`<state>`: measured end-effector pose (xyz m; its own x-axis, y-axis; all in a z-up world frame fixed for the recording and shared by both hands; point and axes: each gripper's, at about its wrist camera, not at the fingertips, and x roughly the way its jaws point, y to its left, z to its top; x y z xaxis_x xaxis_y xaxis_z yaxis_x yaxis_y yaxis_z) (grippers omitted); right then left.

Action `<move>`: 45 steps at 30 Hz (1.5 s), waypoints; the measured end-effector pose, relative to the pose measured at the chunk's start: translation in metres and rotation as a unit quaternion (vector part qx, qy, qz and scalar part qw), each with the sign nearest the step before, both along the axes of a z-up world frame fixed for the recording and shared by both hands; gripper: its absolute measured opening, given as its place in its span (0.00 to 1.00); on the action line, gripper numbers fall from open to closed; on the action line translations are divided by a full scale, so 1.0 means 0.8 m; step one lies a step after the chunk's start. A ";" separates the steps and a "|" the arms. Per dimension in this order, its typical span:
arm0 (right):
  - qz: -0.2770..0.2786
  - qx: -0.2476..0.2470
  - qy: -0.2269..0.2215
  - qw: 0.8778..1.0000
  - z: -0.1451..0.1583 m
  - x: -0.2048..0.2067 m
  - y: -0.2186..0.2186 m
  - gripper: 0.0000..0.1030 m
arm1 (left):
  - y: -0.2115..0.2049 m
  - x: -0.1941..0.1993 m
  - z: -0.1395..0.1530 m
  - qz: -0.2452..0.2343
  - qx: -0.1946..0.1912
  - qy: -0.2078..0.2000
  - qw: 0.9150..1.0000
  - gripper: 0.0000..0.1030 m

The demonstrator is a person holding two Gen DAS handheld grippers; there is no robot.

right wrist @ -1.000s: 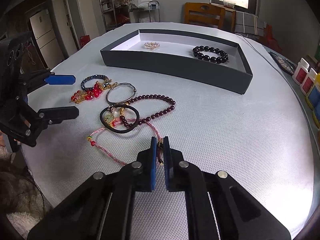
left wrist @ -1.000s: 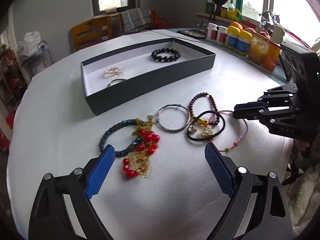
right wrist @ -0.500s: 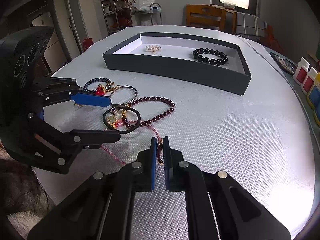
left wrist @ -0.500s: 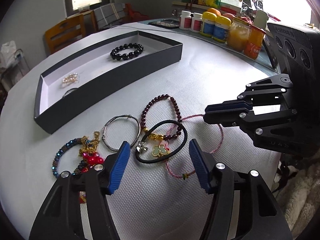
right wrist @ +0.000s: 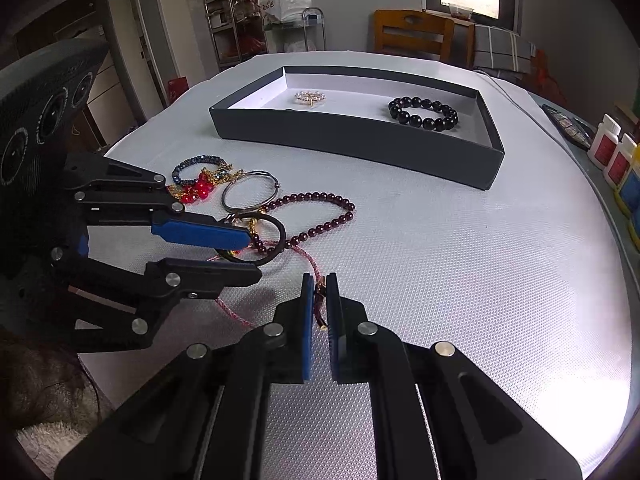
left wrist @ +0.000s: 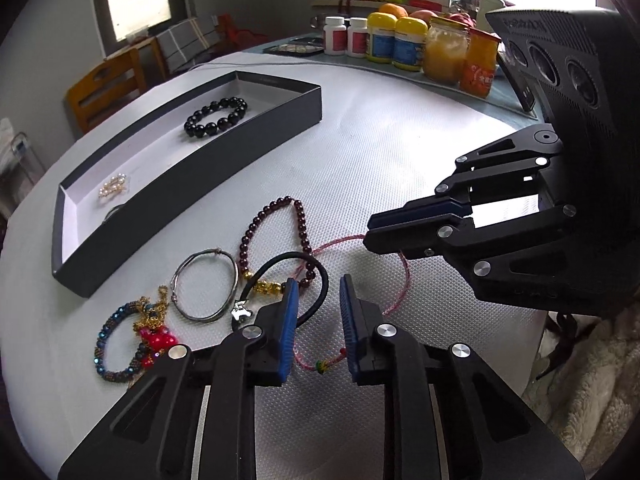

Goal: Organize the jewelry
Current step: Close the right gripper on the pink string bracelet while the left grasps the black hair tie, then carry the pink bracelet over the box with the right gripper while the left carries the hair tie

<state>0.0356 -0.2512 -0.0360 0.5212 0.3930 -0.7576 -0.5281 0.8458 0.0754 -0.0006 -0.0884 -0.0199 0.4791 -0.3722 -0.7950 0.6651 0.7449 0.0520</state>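
My right gripper [right wrist: 319, 294] is shut on a pink cord bracelet [right wrist: 232, 312] that lies on the white table; in the left wrist view the cord [left wrist: 406, 276] runs into its tips [left wrist: 370, 232]. My left gripper [left wrist: 318, 284] hangs low over the table with its jaws closing. The right edge of a black elastic band with gold charms [left wrist: 280, 258] and a stretch of the pink cord lie between them, and a gap still shows. From the right wrist view its tips [right wrist: 250, 255] straddle the band [right wrist: 280, 236]. A dark red bead bracelet [left wrist: 298, 216], silver bangle [left wrist: 204, 284], blue bead bracelet [left wrist: 106, 340] and red beads [left wrist: 156, 338] lie nearby.
A dark grey tray [left wrist: 200, 184] farther back holds a black bead bracelet [left wrist: 216, 114] and a small gold-pearl piece [left wrist: 113, 185]. Bottles and jars [left wrist: 400, 44] line the far right edge. A wooden chair [left wrist: 108, 88] stands behind the table. Fluffy cloth [left wrist: 580, 380] hangs at the near edge.
My left gripper has slid right, from over the red beads to the black band and pink cord, and its jaws have narrowed a lot. The right gripper has kept still, shut on the cord.
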 end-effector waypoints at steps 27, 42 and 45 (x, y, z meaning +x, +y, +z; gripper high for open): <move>0.025 0.003 -0.076 0.997 0.085 -0.017 0.010 0.06 | 0.074 0.014 0.085 0.074 -0.051 -0.078 0.993 0.03; -0.027 -0.016 -0.158 0.987 0.154 0.055 0.003 0.06 | 0.098 0.079 0.118 0.112 -0.048 -0.105 0.987 0.03; -0.032 -0.021 -0.165 0.986 0.159 0.073 0.008 0.06 | 0.100 0.104 0.119 0.121 -0.046 -0.098 0.987 0.03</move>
<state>0.0939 -0.2451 0.0912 0.7645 0.3224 -0.5581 -0.4632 0.8770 -0.1279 0.0825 -0.0084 0.0750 0.7043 -0.2948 -0.6458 0.4516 0.8880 0.0870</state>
